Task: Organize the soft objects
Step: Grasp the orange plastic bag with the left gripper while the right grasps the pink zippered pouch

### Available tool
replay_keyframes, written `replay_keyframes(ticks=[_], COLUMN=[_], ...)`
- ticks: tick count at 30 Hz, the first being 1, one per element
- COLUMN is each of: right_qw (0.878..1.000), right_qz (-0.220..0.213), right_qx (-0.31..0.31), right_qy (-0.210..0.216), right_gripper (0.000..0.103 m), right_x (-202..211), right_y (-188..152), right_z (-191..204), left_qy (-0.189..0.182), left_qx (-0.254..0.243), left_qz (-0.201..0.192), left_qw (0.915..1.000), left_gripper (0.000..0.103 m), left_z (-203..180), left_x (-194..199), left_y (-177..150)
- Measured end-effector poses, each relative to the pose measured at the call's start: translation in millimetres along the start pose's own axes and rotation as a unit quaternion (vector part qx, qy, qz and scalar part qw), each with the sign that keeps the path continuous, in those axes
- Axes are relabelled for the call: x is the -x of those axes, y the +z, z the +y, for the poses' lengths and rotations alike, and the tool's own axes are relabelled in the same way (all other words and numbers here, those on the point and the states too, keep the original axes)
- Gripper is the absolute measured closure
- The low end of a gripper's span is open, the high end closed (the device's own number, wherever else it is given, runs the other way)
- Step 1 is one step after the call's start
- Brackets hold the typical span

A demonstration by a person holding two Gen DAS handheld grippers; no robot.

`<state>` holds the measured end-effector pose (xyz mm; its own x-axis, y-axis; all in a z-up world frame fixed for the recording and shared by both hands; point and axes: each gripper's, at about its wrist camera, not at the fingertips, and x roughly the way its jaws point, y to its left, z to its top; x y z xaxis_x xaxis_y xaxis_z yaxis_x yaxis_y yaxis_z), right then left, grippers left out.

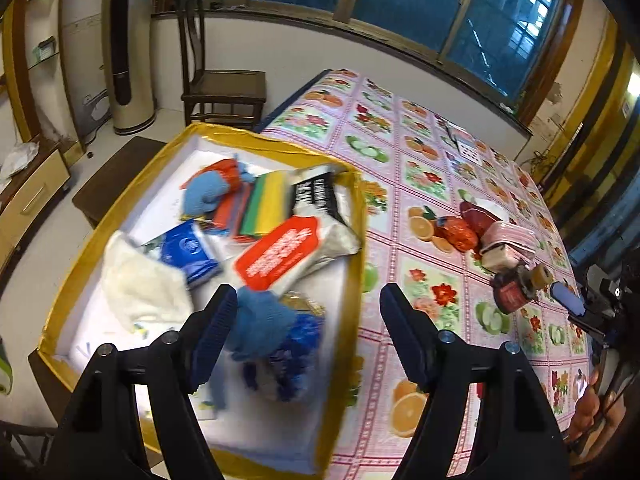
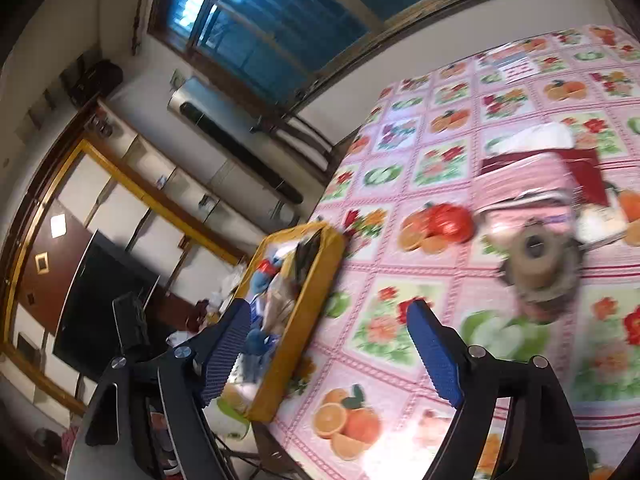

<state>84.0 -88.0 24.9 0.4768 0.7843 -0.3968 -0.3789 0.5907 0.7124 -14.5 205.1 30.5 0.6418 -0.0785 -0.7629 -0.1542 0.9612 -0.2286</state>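
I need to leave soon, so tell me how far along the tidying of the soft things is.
Well along. The yellow box already holds a pile: blue knitted pieces, a white cloth, coloured sponges and a white packet. Nothing is in hand: the left gripper and right gripper are both open and empty. Still on the table: a red bundle, a pink pouch and a few small items.

A wooden chair is seen against the white wall, below a blue-paned window. A tall cream standing unit is placed left of the chair. The bench is covered by a pink cloth printed with fruit and flowers. A dark flat screen is shown in the right wrist view, near yellow-framed cabinets.
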Motion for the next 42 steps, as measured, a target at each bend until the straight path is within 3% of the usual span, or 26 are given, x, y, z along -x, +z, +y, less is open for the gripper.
replay_keyframes(ticks=[3, 5, 9, 12, 18, 24, 27, 31, 36, 40, 42], right_qw=[0.998, 0.996, 0.995, 0.995, 0.976, 0.960, 0.942, 0.928, 0.909, 0.890, 0.890], right_qz=[-0.034, -0.045, -0.035, -0.004, 0.071, 0.130, 0.148, 0.173, 0.186, 0.206, 0.212], right_qx=[-0.033, -0.051, -0.057, -0.001, 0.136, 0.213, 0.266, 0.299, 0.344, 0.377, 0.376], right_qy=[-0.045, -0.052, -0.068, -0.100, -0.152, -0.127, -0.141, -0.140, -0.143, -0.150, -0.149], right_gripper=[0.019, 0.019, 0.019, 0.019, 0.019, 0.019, 0.019, 0.020, 0.020, 0.020, 0.023], right_x=[38, 50, 54, 39, -2, -34, -47, -62, -73, -84, -89], right_y=[18, 28, 42, 60, 87, 104, 106, 106, 102, 98, 99], right_z=[-40, -61, -89, -94, -97, -88, -82, -80, -77, -79, -83], left_qy=[-0.022, -0.044, -0.065, -0.061, -0.059, -0.065, -0.079, -0.074, -0.096, -0.086, -0.077], left_qx=[-0.032, -0.049, -0.077, -0.086, -0.045, 0.027, 0.058, 0.063, 0.093, 0.085, 0.086], left_qz=[0.019, 0.036, 0.059, 0.075, 0.116, 0.163, 0.167, 0.162, 0.186, 0.189, 0.192], left_qw=[0.9991, 0.9972, 0.9932, 0.9916, 0.9905, 0.9841, 0.9810, 0.9820, 0.9734, 0.9744, 0.9746], left_gripper=[0.027, 0.027, 0.027, 0.027, 0.027, 0.028, 0.028, 0.028, 0.028, 0.028, 0.028], left_z=[-44, -73, -125, -148, -146, -135, -140, -157, -168, -179, -181], left_x=[-17, -33, -63, -85, -125, -156, -162, -172, -195, -205, -210], left_y=[8, 13, 21, 28, 35, 44, 51, 59, 63, 63, 63])
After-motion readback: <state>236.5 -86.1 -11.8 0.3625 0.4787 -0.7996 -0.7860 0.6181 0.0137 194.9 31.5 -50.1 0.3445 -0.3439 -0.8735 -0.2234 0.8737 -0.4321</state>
